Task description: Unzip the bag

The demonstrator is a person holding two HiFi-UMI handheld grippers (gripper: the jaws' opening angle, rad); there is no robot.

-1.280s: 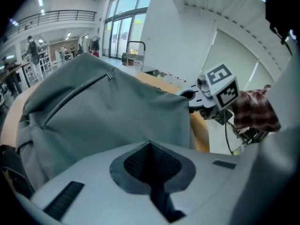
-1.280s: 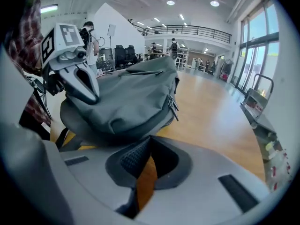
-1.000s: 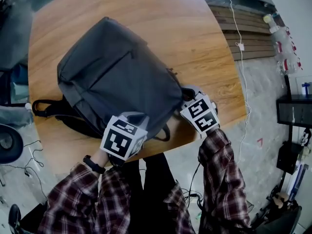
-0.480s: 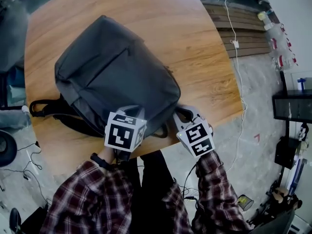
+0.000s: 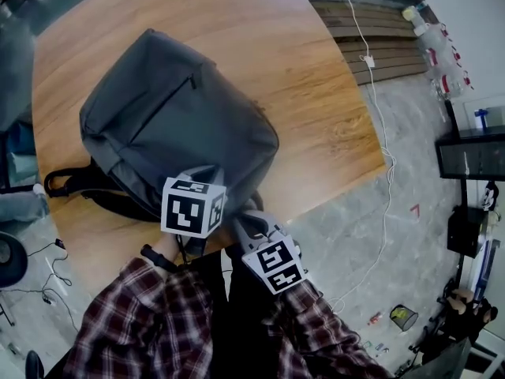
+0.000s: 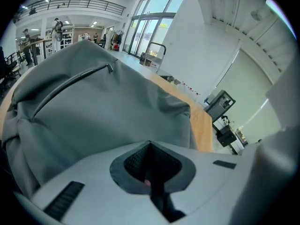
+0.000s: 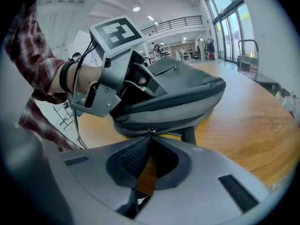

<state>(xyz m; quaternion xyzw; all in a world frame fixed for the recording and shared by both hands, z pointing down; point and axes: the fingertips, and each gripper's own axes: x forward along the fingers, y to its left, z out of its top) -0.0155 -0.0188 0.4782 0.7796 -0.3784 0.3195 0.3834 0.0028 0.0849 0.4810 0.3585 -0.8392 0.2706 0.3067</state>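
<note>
A grey backpack (image 5: 173, 125) lies flat on a round wooden table (image 5: 316, 93), its top end toward me. My left gripper (image 5: 203, 174) is shut on the fabric of the backpack's near edge; in the left gripper view the jaws (image 6: 150, 145) meet against the grey cloth (image 6: 93, 111). My right gripper (image 5: 241, 222) sits just off the table's near rim, at the bag's near corner. In the right gripper view its jaws (image 7: 150, 137) are shut on a small metal zipper pull (image 7: 150, 131) at the bag's seam, with the left gripper (image 7: 133, 83) above it.
Black shoulder straps (image 5: 79, 184) trail off the bag's left side. The table's edge (image 5: 339, 192) runs close behind the right gripper. On the floor to the right lie a white cable (image 5: 384, 212), wooden slats (image 5: 371, 30) and a black shelf unit (image 5: 473, 152).
My right gripper has moved from the bag's right corner toward me and to the left, along the bag's near edge. The left gripper has kept its hold on the bag.
</note>
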